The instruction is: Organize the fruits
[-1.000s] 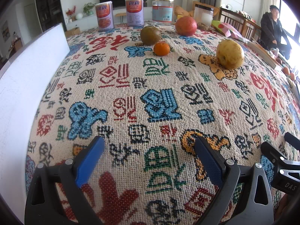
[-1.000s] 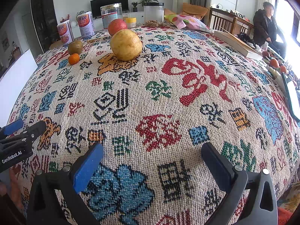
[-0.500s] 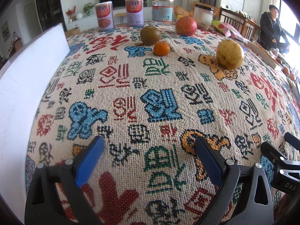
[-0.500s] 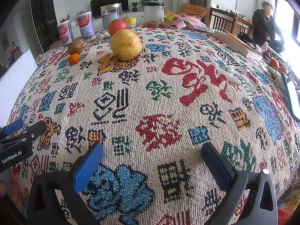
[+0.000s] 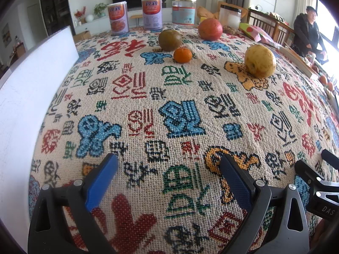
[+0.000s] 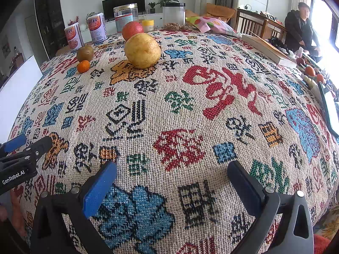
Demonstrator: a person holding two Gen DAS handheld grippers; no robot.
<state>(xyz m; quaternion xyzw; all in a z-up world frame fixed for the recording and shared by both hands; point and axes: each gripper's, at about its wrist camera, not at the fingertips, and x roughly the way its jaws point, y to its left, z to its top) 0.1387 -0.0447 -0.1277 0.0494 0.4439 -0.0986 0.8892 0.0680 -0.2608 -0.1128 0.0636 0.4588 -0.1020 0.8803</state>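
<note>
Starting out, judging by four untouched fruits far across the patterned cloth: yellow pear nearest, small orange just beside brown fruit, red fruit behind. Probably calls for reaching forward to the pear first. Left gripper and right gripper low at the near edge, level, jaws wide apart, holding nothing.

On the patterned woven tablecloth, a small orange mandarin sits just before a round brownish-green fruit; a large yellow citrus lies right, a red-orange fruit behind.
</note>
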